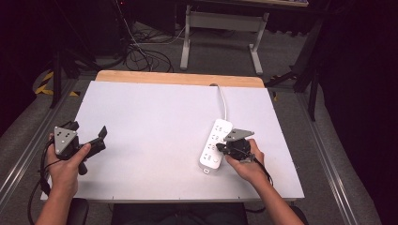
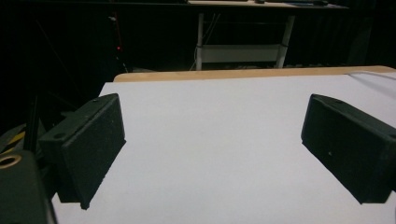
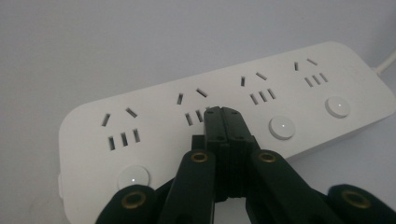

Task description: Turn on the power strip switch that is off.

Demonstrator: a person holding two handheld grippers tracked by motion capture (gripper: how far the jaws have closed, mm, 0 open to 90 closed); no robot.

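The power strip [image 3: 224, 112] is smooth, slightly glossy white plastic. The table [image 1: 155, 122] top is matt white, with bare wood along its far edge. The left gripper [image 2: 212, 144] pads [image 2: 93, 144] are matt, rough black.

White power strip [image 1: 215, 145] with four socket groups, each paired with a round white button [image 3: 282, 127], lying flat, face up, on the right half of the desk [image 1: 150, 122]. Its white cable [image 1: 222, 101] runs from the far end toward the desk's wooden back edge.

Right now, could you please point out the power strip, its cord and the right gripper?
power strip [image 3: 70, 135]: right gripper view, bare casing.
cord [image 1: 222, 97]: high view, mid-length.
right gripper [image 3: 224, 114]: right gripper view, closed jaw tips.
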